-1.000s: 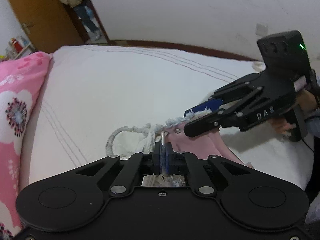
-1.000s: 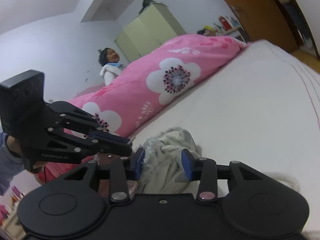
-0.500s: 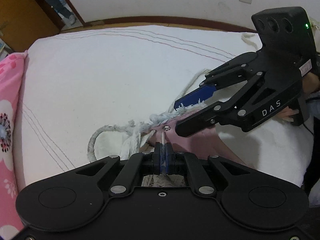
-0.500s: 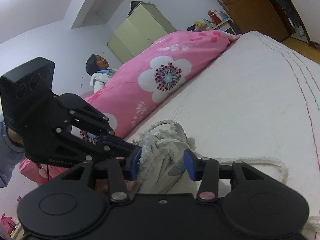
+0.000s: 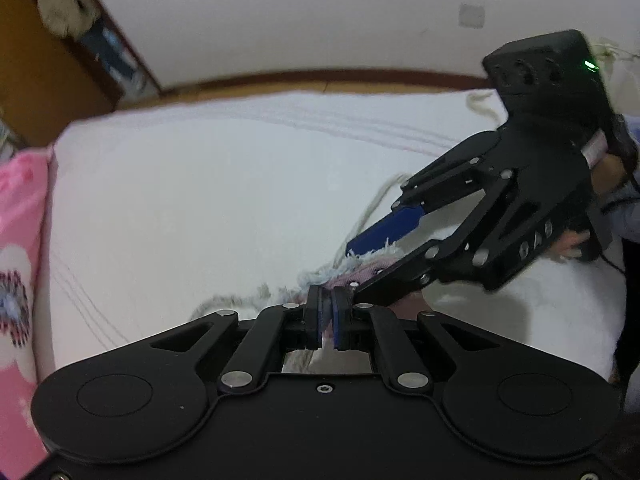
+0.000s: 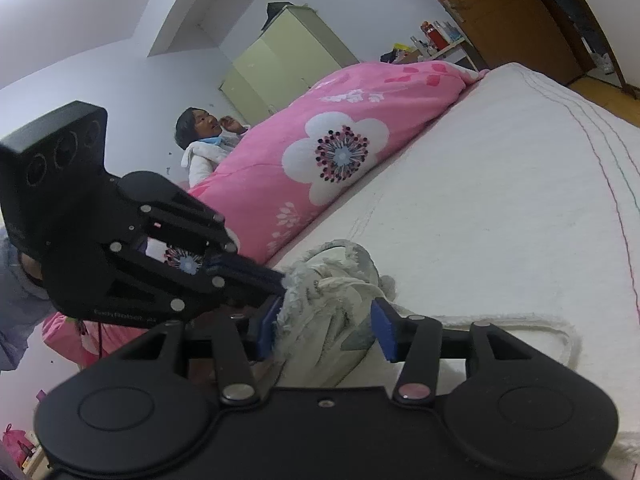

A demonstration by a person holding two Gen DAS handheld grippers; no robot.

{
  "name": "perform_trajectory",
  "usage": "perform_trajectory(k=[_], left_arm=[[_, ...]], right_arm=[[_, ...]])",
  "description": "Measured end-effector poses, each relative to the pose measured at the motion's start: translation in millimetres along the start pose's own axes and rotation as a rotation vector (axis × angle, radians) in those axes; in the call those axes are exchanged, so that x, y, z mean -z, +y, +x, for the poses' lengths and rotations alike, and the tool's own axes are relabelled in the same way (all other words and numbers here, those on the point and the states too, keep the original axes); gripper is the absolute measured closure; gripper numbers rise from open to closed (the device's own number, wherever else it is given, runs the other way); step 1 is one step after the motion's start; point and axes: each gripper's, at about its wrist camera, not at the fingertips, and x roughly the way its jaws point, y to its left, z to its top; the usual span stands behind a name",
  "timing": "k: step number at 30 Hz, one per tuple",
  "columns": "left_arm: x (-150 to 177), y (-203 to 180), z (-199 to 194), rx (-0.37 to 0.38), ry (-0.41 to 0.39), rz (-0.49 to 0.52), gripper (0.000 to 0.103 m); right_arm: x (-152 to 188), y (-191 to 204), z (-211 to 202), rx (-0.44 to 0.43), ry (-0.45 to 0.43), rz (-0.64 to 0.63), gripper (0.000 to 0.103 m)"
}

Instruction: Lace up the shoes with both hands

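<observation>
White bedspread (image 5: 224, 200) across most of both views, pink floral quilt (image 6: 340, 148) along one edge, green wardrobe (image 6: 288, 52) and a seated person (image 6: 204, 136) beyond. Shoe (image 6: 340, 300) resting on the spread at the near edge, frayed pale upper, pink inside. Fuzzy lace (image 5: 248, 298) trailing off the shoe onto the cloth. Left gripper (image 5: 327, 316) low over the eyelet row, jaws opening from a tight pinch, now only a slit apart, something thin and pale between the pads, most likely the lace end, though too blurred to be sure. Right gripper (image 6: 326, 320) straddling the shoe's upper, jaws opening and well apart, one pad against the frayed edge, the other clear of the shoe, so no firm clamp. Likely step: handing off or re-gripping the lace at an eyelet. Best done slowly: release only once the tip sits through the hole, keep the shoe braced, re-pinch close to the tip to stop the frayed end buckling, avoid snagging loose threads.
</observation>
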Motion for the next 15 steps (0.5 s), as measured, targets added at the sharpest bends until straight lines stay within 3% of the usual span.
perform_trajectory(k=[2, 3, 5, 7, 11, 15], left_arm=[[7, 2, -7, -0.028, -0.026, 0.01, 0.066], [10, 3, -12, -0.045, -0.046, 0.011, 0.063], [16, 4, -29, -0.052, -0.094, -0.011, 0.063], [20, 2, -35, -0.046, -0.091, -0.017, 0.063], [24, -12, -34, -0.057, -0.005, 0.032, 0.071], [20, -13, -24, -0.064, 0.058, 0.019, 0.081]], right_arm=[[-2, -6, -2, -0.039, -0.006, 0.026, 0.056], [-2, -5, -3, -0.048, -0.007, 0.029, 0.056], [-2, -3, -4, -0.077, -0.012, 0.013, 0.056], [-3, -2, -5, -0.092, -0.017, 0.006, 0.056], [-6, -8, -7, -0.124, -0.034, 0.031, 0.056], [-9, -10, -7, -0.096, -0.052, 0.028, 0.056]])
